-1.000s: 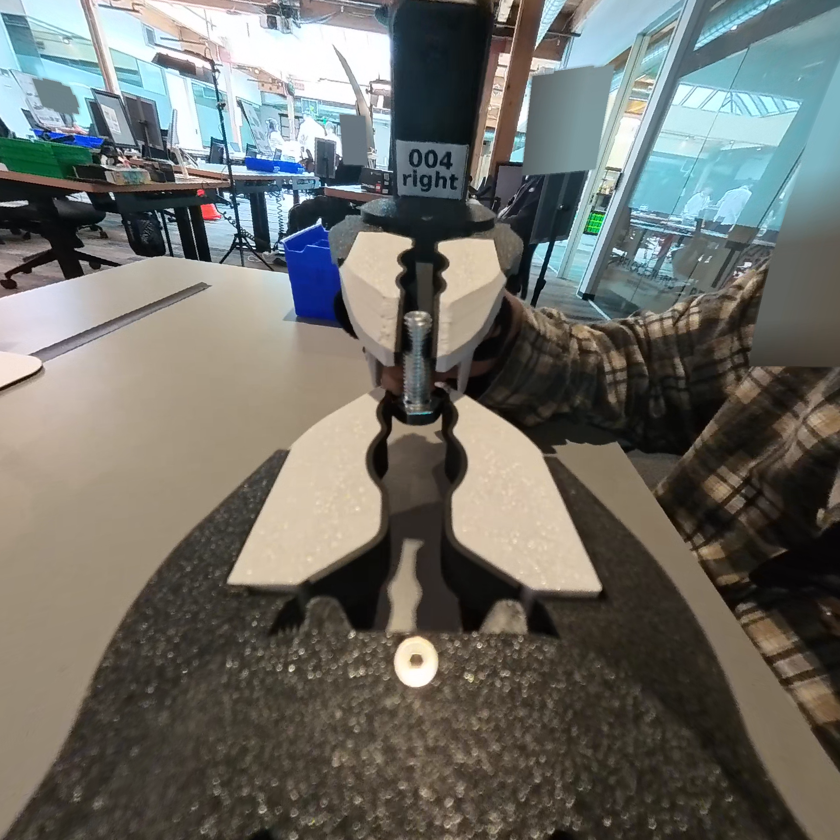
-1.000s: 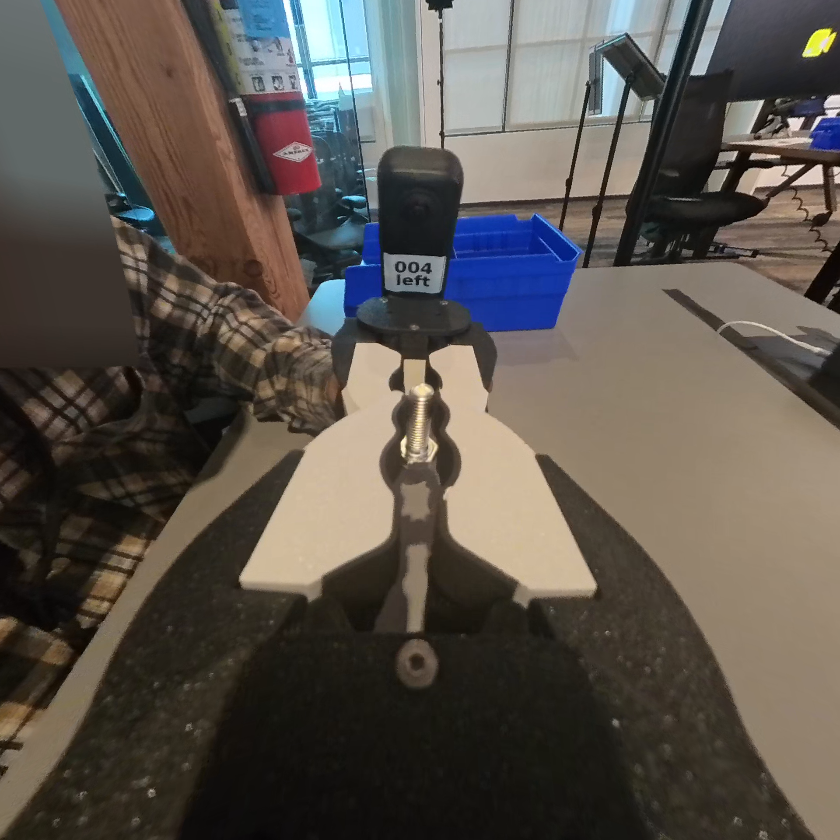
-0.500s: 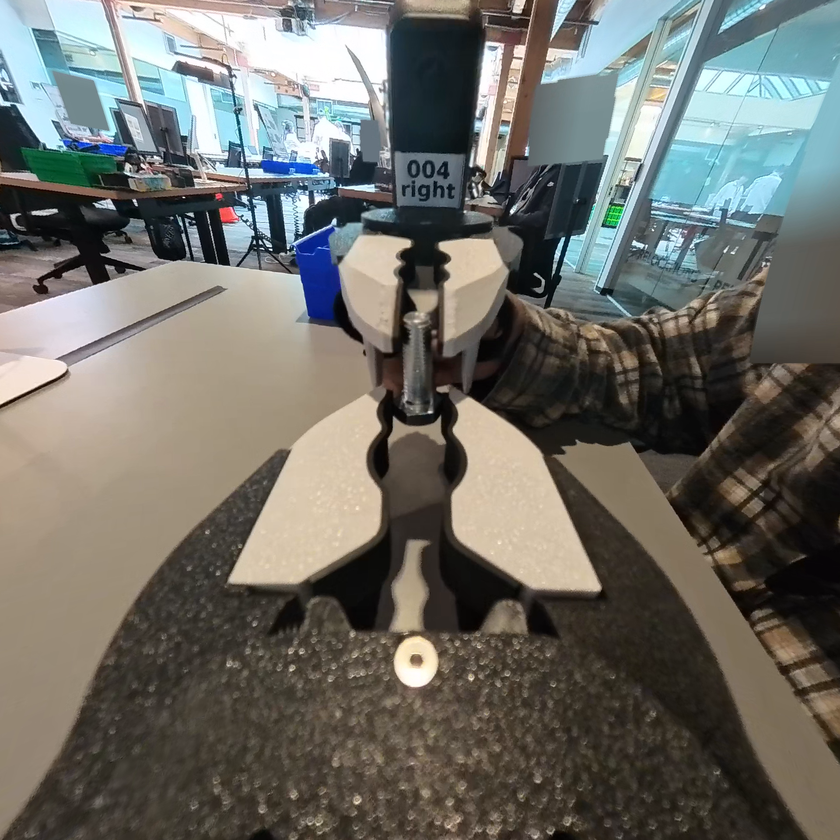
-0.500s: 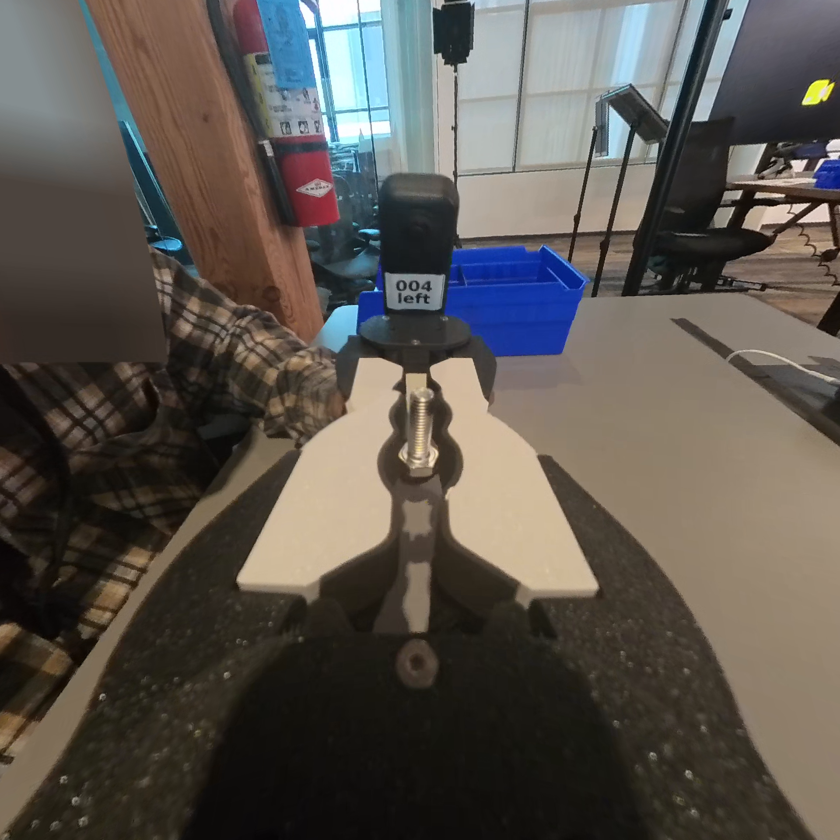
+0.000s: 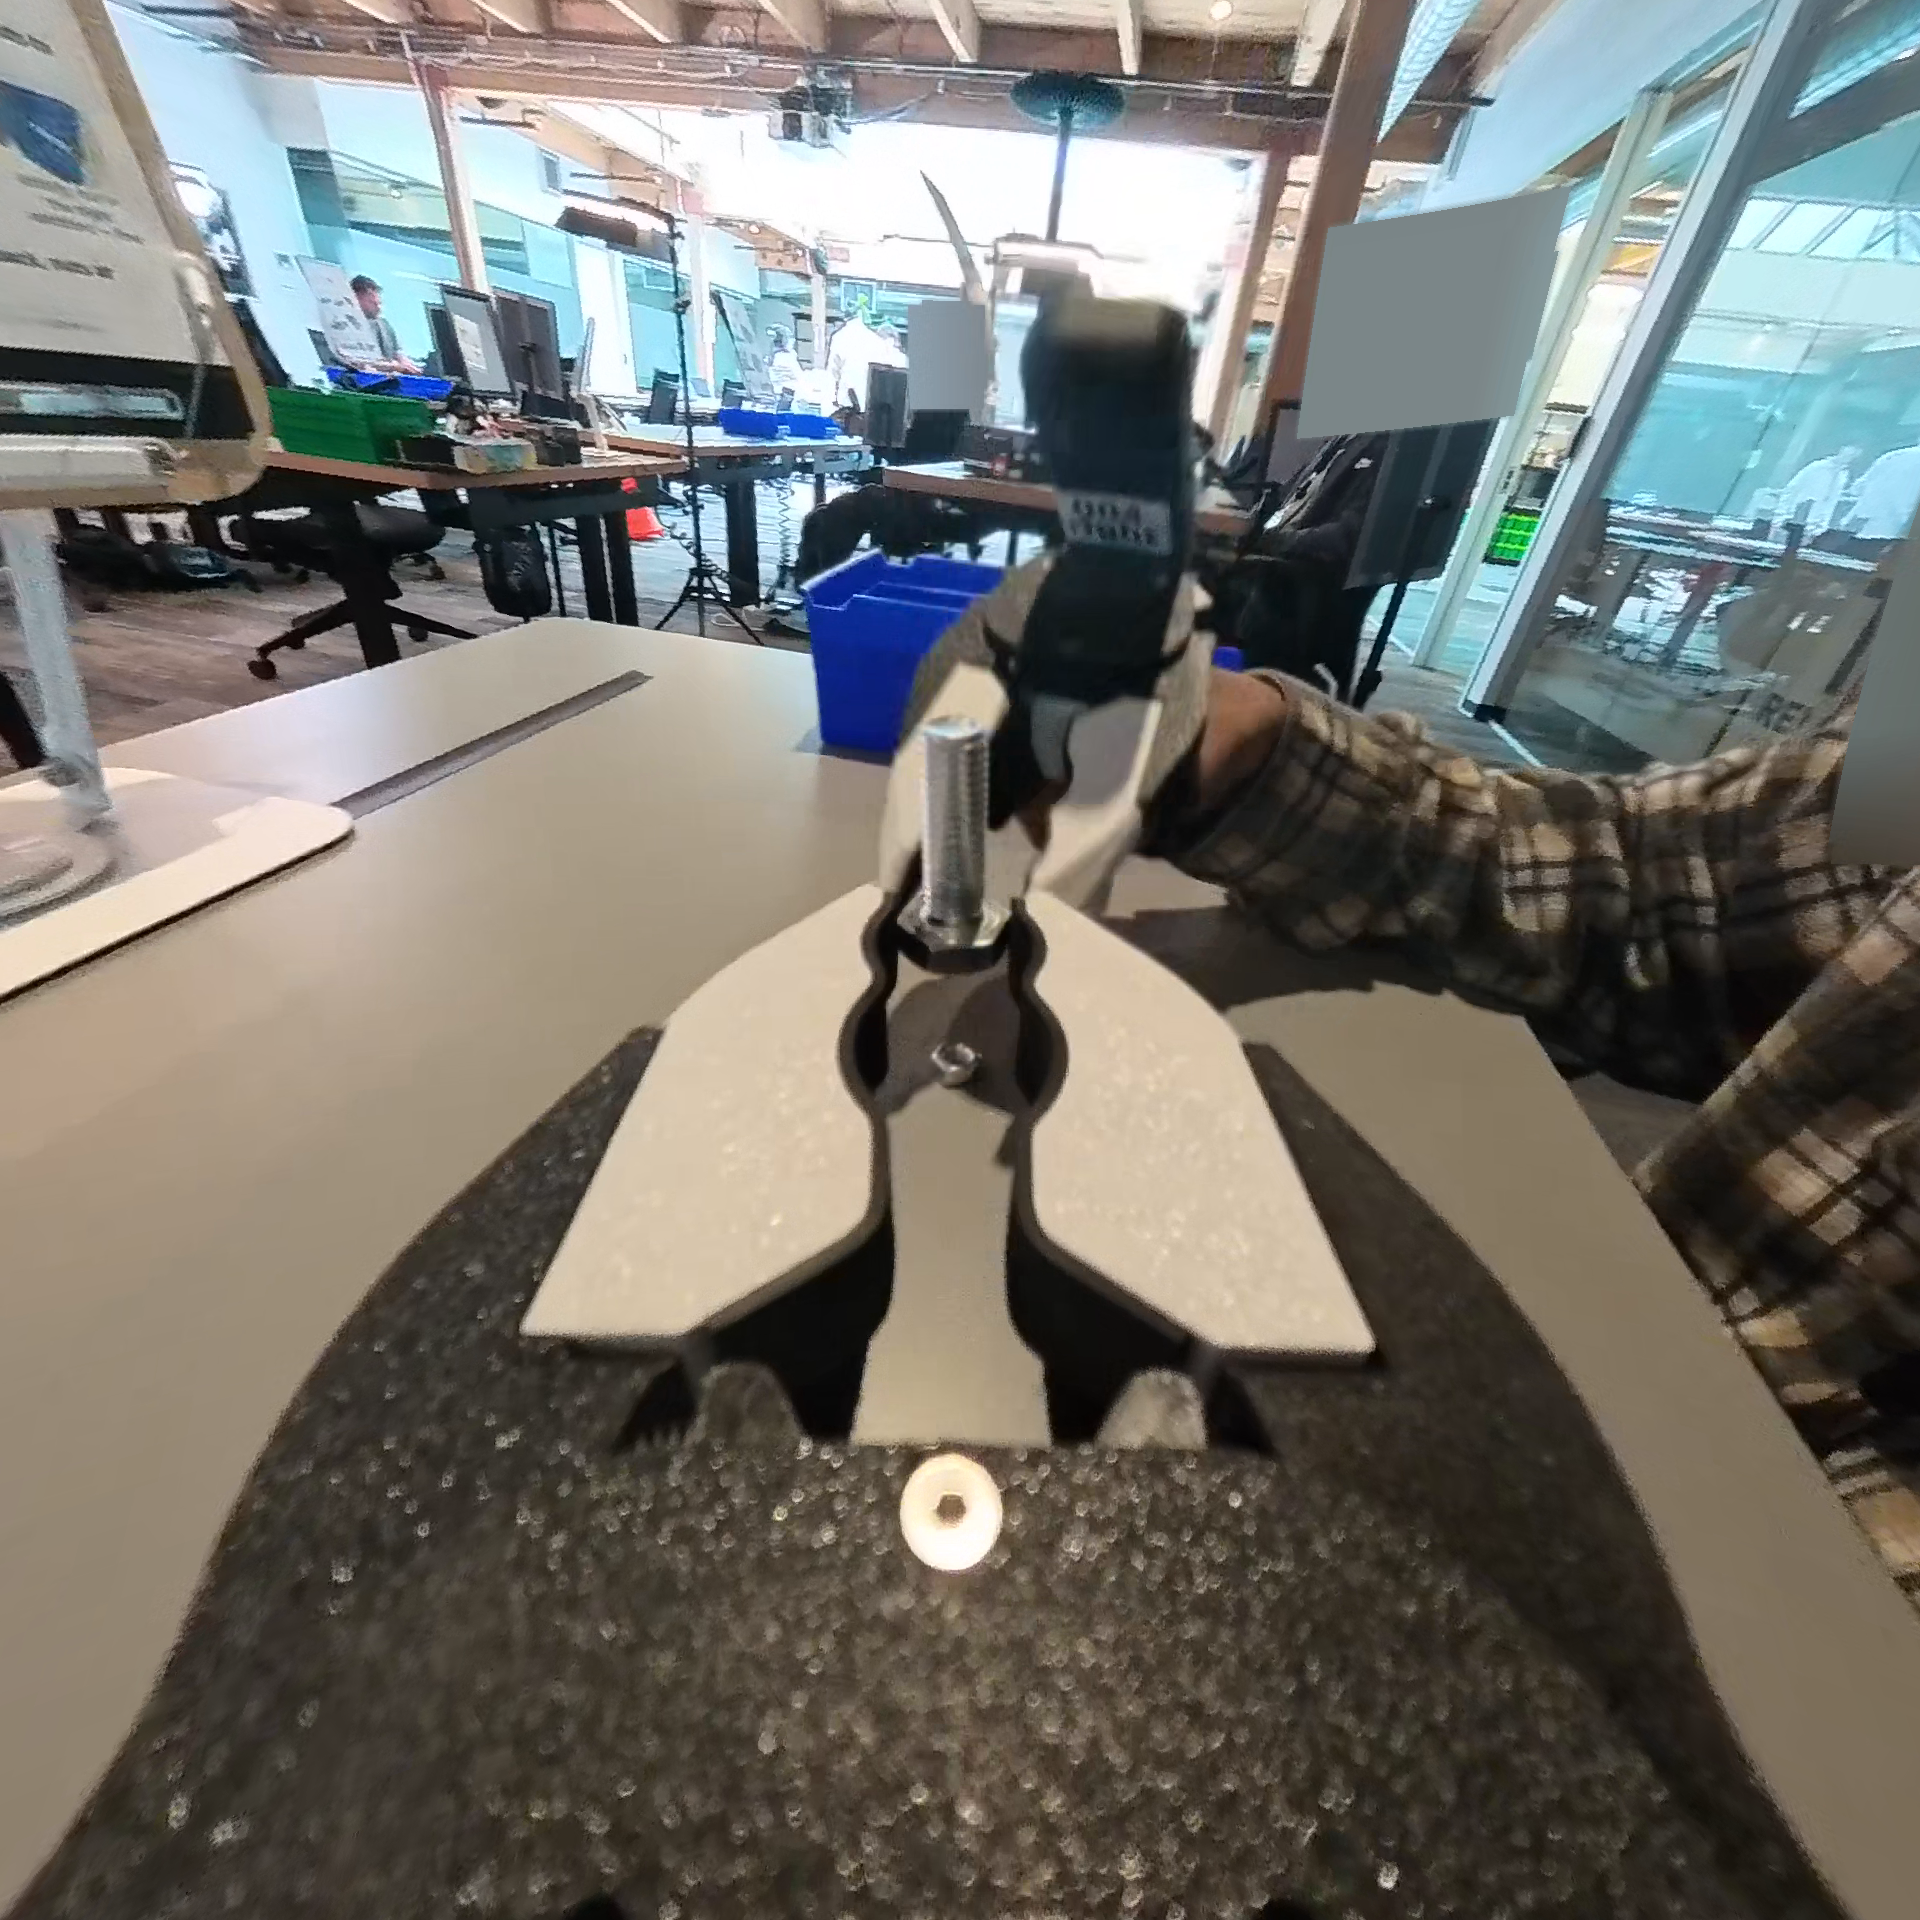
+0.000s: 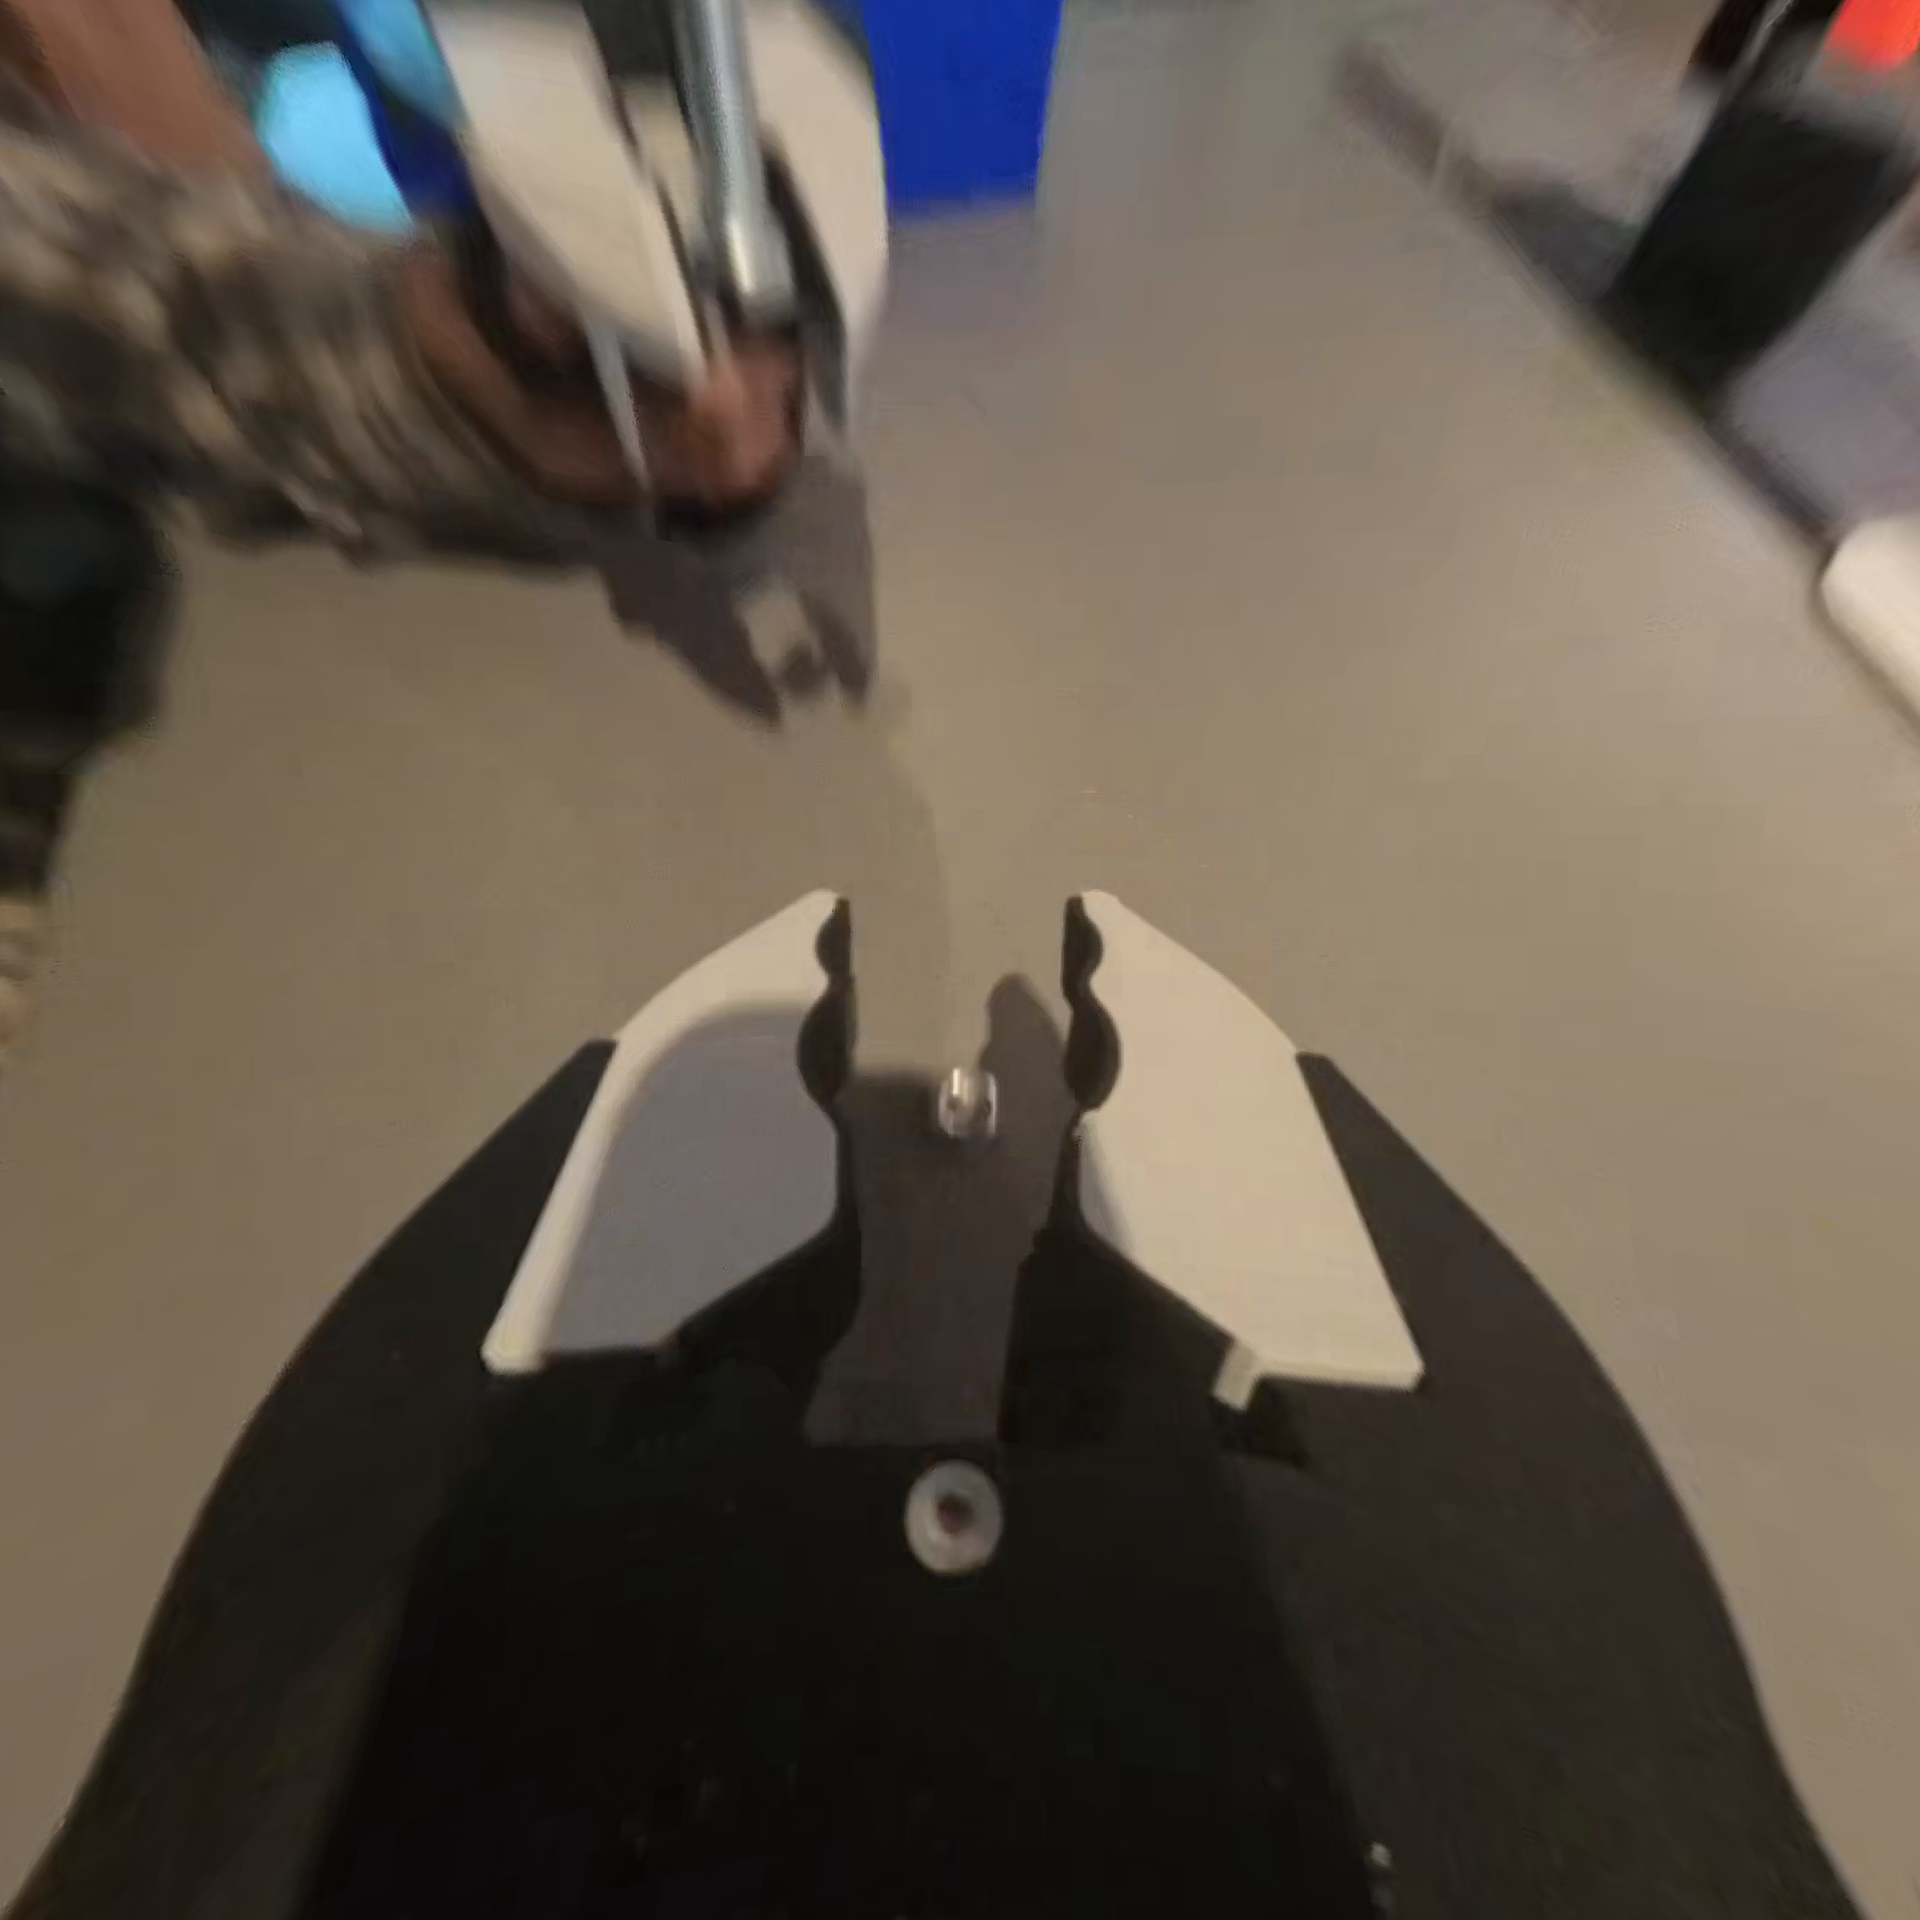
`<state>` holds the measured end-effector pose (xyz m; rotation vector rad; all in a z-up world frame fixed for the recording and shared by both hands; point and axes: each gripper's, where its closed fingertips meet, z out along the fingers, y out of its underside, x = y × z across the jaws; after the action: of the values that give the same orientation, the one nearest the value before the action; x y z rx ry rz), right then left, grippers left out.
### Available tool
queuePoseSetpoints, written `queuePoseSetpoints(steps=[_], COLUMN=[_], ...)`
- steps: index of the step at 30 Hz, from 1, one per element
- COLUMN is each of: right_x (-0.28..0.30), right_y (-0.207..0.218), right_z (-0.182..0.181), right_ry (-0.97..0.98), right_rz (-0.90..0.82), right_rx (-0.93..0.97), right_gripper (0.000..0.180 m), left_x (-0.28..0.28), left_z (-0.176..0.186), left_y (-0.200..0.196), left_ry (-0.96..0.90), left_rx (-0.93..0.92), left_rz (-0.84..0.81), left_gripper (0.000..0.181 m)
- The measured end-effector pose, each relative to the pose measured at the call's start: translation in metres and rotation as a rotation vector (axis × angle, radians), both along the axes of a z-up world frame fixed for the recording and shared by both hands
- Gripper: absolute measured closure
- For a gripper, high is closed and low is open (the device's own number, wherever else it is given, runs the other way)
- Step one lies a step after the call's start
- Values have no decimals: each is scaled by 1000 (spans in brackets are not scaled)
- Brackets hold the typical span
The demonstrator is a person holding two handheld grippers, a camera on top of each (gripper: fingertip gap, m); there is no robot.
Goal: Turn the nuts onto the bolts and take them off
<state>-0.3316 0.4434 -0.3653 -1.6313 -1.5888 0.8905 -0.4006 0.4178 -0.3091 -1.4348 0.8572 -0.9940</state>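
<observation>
Jaws: left gripper (image 5: pixel 954 925) clamped on bolt (image 5: pixel 951 831) head, shaft upright; right gripper (image 6: pixel 956 935) parted, empty. Nut (image 6: pixel 966 1101) seen loose on table (image 6: pixel 1351 727), between right fingertips; right gripper nearer.

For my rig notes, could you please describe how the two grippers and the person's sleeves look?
Both the left gripper and the right gripper have pale grey, wavy-edged fingers on speckled black foam bodies. A black camera with a white label tops the right one. The sleeve is plaid flannel.

Right wrist view motion-blurred: left claw (image 6: pixel 727 301) and bolt (image 6: pixel 743 208) cut by top edge; nut (image 6: pixel 966 1101) beneath them smeared, shape unclear.
</observation>
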Motion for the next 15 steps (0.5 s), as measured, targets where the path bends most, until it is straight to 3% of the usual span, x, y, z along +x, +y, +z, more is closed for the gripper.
queuePoseSetpoints(steps=[5, 15], right_x=[24, 20], right_y=[0, 2], right_z=[-62, -72], right_ry=[-260, -322], right_rz=[-102, -149], right_rx=[-22, 1], right_gripper=[143, 157], left_x=[-3, -2], left_z=[-3, -2], left_y=[4, 4], left_ry=[8, 10], left_rx=[-4, -4], left_rz=[30, 37], left_gripper=[161, 161])
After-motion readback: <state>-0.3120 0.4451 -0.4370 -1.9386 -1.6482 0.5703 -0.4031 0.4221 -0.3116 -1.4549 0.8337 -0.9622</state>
